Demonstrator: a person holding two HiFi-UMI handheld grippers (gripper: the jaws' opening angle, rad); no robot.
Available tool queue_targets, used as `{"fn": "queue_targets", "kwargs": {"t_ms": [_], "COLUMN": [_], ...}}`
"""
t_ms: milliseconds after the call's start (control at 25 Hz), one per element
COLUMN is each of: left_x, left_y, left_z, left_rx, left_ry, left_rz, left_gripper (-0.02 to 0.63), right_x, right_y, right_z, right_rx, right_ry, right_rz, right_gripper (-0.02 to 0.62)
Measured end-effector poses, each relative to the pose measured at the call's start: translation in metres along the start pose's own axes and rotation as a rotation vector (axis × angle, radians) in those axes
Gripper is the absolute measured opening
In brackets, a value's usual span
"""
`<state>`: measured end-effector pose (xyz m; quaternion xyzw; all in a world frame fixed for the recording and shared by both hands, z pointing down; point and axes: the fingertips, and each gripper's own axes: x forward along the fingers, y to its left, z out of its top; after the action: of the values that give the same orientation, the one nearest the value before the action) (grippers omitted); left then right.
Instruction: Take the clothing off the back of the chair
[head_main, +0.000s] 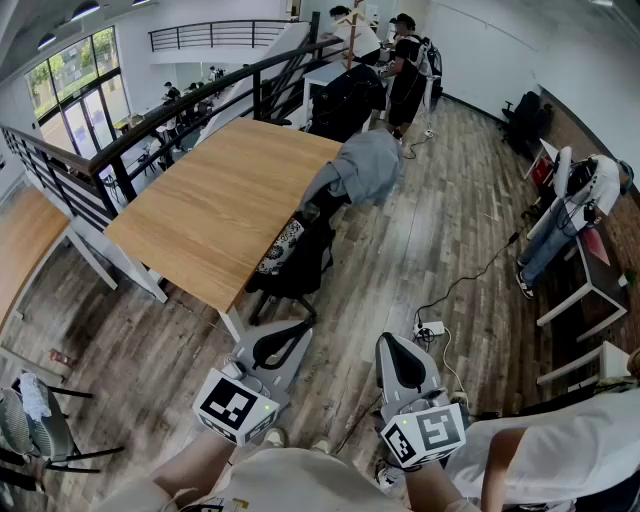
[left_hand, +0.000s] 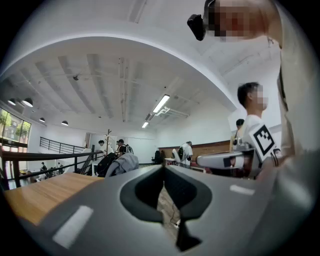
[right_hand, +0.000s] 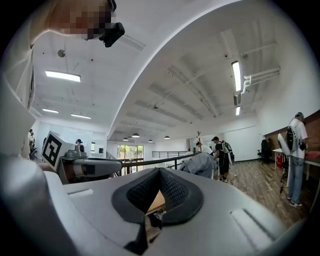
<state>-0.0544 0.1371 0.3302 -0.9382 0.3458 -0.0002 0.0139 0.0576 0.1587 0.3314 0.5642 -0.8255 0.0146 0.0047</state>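
Far beyond both jaws, grey clothing (head_main: 362, 165) is draping the chair (head_main: 300, 262). We are holding the left gripper (head_main: 280, 345) and right gripper (head_main: 402, 362) closed, apparently empty.

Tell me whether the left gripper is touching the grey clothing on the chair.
Apart. In the head view, wood floor separates the left gripper from the grey clothing.

A large wooden table (head_main: 215, 215) is set on a grey plank floor (head_main: 440, 230), with a black railing (head_main: 130, 140) run along its far side; a white power strip (head_main: 432, 328) is laid on the floor, a dark cable trailing from it; a person in dark clothes (head_main: 405, 65) is seen standing at the far end; another person (head_main: 575, 205) is seen beside a white desk (head_main: 575, 290) at the right; tall windows (head_main: 75, 85) are seen beyond the railing.
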Motion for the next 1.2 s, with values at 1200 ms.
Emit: {"fn": "queue_targets", "kwargs": {"t_ms": [1200], "left_x": [0.03], "left_y": [-0.025], "left_z": [-0.003], "left_rx": [-0.001], "left_ry": [0.01], "left_rz": [-0.012], "left_gripper": [0.002], "right_x": [-0.013], "right_y": [-0.044], "right_z": [-0.01], "right_rx": [0.017], "right_ry": [0.016], "right_rz": [-0.038], "right_gripper": [0.0]}}
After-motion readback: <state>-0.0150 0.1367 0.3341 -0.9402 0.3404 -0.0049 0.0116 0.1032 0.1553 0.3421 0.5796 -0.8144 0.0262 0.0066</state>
